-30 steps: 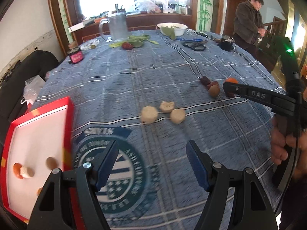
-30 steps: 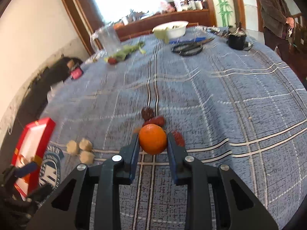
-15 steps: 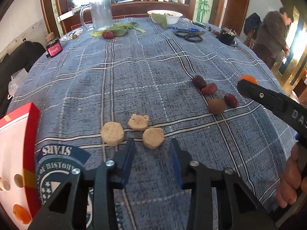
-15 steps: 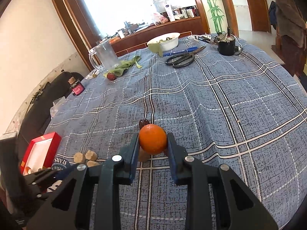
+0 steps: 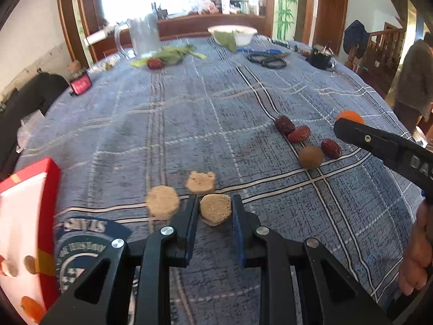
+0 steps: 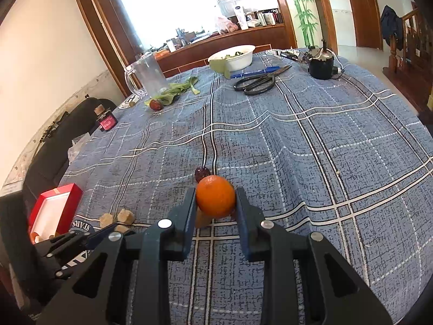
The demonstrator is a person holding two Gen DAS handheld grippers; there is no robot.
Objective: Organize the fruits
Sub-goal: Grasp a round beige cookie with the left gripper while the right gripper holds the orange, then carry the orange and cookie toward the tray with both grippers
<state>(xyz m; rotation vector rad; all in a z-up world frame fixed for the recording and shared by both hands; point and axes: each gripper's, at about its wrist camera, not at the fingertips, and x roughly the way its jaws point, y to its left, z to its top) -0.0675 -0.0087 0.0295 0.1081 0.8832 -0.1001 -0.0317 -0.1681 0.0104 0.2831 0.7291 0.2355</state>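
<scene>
tablecloth (image 5: 205, 113): woven cloth, matt | orange (image 6: 215, 200): dimpled, slightly glossy | jug (image 6: 148, 75): clear plastic

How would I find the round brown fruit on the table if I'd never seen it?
Start at the blue checked tablecloth and find the three wrinkly dark red dates near its right side. The smooth round brown fruit sits just in front of them, between two dates. It alone is ball-shaped and tan, not red.

Wrist views, angled down, sharing tablecloth (image 5: 205, 113)
</scene>
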